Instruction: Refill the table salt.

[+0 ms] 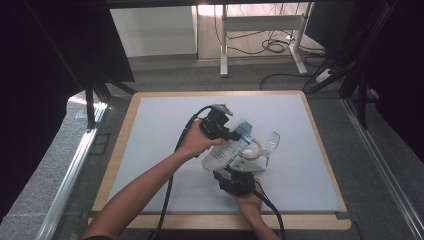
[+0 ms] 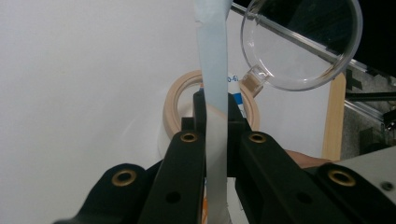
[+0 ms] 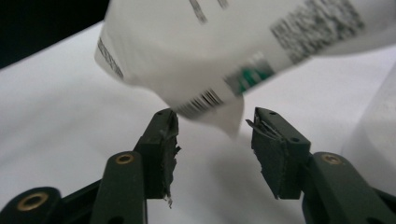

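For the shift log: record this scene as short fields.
surface: pale blue mat on a wood-edged table
held item: white printed pouch, raised off the mat
left gripper: shut on the pouch's flat blue-edged top
right gripper: open, the pouch's bottom corner between the jaws, pads not pressing it
nearby: tape roll lying flat; clear plastic cup beside it

Grey carpet floor (image 1: pixel 165 75) surrounds the wood-edged table (image 1: pixel 117 150); beyond, apparently a white desk frame (image 1: pixel 260 30) over tangled cables (image 1: pixel 272 46)
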A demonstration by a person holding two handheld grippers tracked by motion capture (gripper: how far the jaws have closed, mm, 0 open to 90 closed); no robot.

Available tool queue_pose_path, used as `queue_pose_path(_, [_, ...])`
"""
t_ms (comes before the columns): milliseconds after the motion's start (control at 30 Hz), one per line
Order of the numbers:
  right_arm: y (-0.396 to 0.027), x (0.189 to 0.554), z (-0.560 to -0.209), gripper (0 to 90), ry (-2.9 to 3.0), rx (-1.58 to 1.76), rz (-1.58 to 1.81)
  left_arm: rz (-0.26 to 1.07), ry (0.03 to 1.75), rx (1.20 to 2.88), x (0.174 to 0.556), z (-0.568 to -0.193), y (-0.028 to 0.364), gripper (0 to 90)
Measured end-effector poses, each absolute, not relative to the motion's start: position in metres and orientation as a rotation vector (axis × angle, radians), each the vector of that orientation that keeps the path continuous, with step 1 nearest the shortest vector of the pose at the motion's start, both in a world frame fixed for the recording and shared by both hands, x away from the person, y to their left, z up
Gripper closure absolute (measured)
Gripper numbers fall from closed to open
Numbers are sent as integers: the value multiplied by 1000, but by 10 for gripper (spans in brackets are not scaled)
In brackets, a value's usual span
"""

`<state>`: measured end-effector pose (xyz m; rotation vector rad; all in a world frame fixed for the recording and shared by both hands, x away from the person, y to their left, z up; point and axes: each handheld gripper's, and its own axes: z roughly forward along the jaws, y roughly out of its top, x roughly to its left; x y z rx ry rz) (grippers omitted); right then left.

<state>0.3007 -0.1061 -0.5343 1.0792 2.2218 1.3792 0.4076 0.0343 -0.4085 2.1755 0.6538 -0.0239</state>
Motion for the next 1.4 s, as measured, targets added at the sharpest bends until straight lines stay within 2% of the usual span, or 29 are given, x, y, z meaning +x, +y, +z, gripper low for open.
queue_pose_path(700, [-126, 294, -531, 445, 2231, 1095, 1380, -13, 650, 2091, 400, -409, 50, 899])
queue_pose_path(1133, [-156, 285, -529, 433, 2192, 1128, 1397, 6, 685, 1980, 393, -415, 82, 899])
queue_pose_path(1400, [-170, 280, -529, 433, 2163, 1136, 1402, 23, 740, 1907, 391, -420, 116, 899])
